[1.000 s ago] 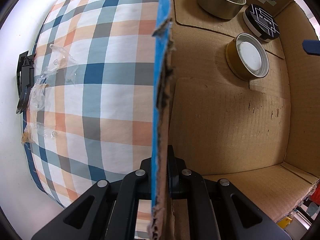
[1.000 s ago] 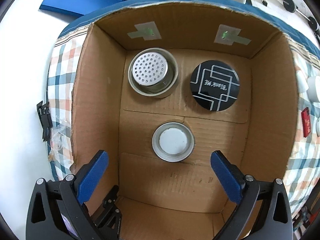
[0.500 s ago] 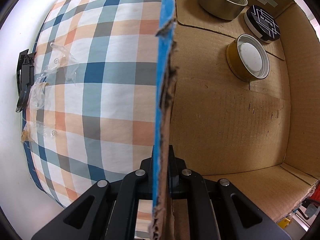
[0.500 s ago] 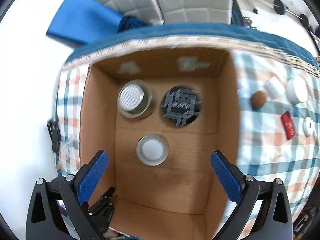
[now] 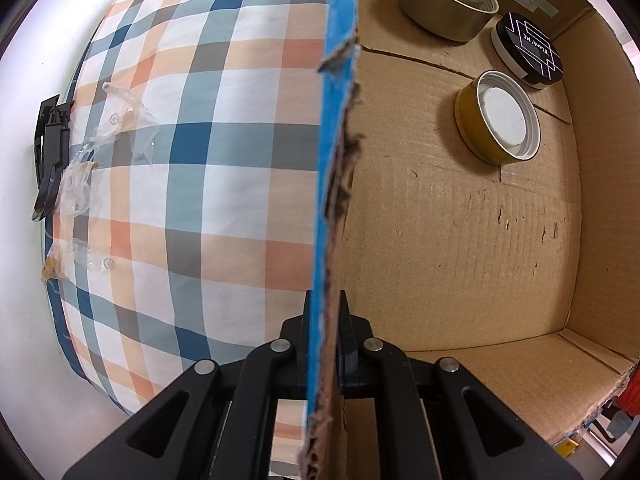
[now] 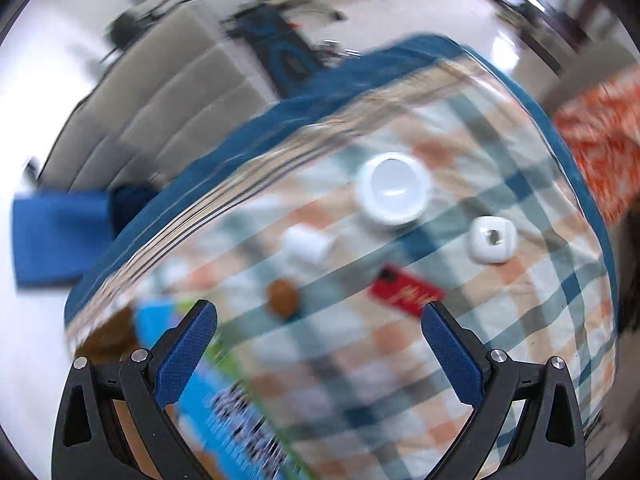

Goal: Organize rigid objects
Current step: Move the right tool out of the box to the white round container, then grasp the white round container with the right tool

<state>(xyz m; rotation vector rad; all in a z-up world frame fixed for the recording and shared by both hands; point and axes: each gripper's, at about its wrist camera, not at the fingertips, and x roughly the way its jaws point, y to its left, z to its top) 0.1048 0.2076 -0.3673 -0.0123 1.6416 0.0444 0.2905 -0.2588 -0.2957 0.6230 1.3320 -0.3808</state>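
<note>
My left gripper [image 5: 324, 308] is shut on the side wall of the cardboard box [image 5: 440, 240]. Inside the box stand a metal tin with a perforated lid [image 5: 448, 4], a black round tin [image 5: 528, 50] and a gold lid with a white inside [image 5: 498, 118]. My right gripper [image 6: 318, 322] is open and empty above the checked cloth [image 6: 400, 360]. Beyond it on the cloth lie a brown round thing [image 6: 283, 298], a red flat pack [image 6: 406, 290], a white cylinder [image 6: 306, 244], a white round dish [image 6: 394, 188] and a small white case [image 6: 492, 239]. The right wrist view is blurred.
The box's blue printed outer side [image 6: 224, 400] shows at lower left of the right wrist view. A black clip [image 5: 50, 156] and clear plastic wrap [image 5: 100, 136] sit at the cloth's left edge. Grey chairs [image 6: 160, 100] stand beyond the table.
My right gripper has swung out of the box to the right, over the cloth with the loose objects. My left gripper still holds the box wall, unmoved.
</note>
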